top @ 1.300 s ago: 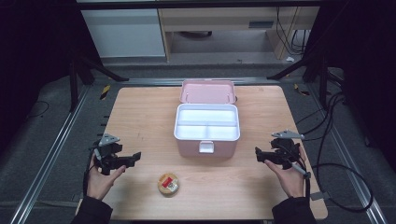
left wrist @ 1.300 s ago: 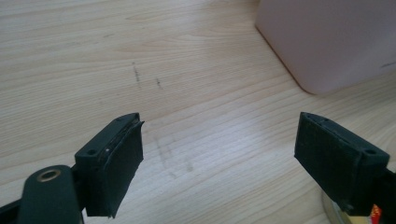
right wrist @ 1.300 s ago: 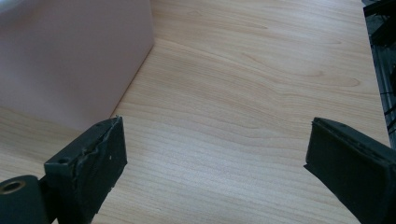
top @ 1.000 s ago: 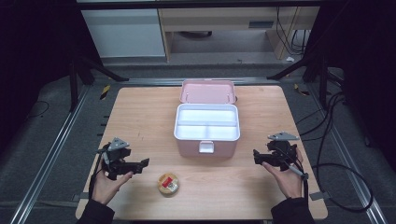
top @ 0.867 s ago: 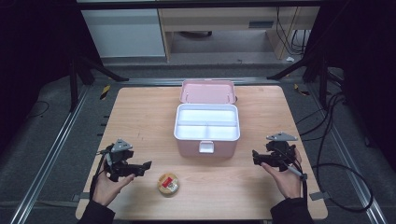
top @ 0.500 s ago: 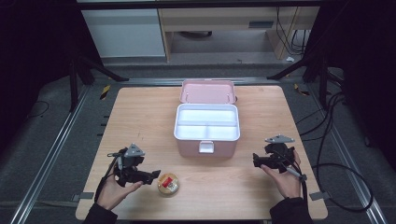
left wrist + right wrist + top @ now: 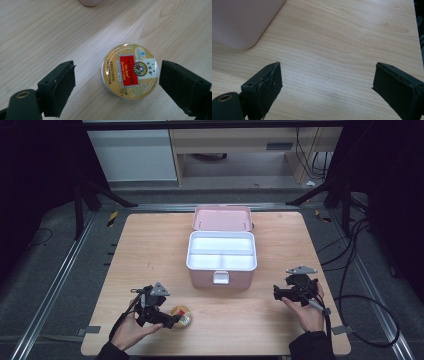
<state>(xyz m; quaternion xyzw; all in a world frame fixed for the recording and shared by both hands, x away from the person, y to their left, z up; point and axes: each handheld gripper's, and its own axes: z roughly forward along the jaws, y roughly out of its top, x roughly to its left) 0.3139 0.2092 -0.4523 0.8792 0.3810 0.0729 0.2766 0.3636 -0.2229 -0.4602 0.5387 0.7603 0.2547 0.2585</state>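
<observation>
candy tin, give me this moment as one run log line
left gripper: open, jaws either side of candy tin, not touching | right gripper: open, over bare table | pink box: lid open, compartments look empty

tin point(image 7: 130, 71): gold, red label — small printed emblem
box point(image 7: 221, 251): pink, white inside
tabletop point(image 7: 150, 245): light wood grain
tool point(image 7: 117, 82): black
</observation>
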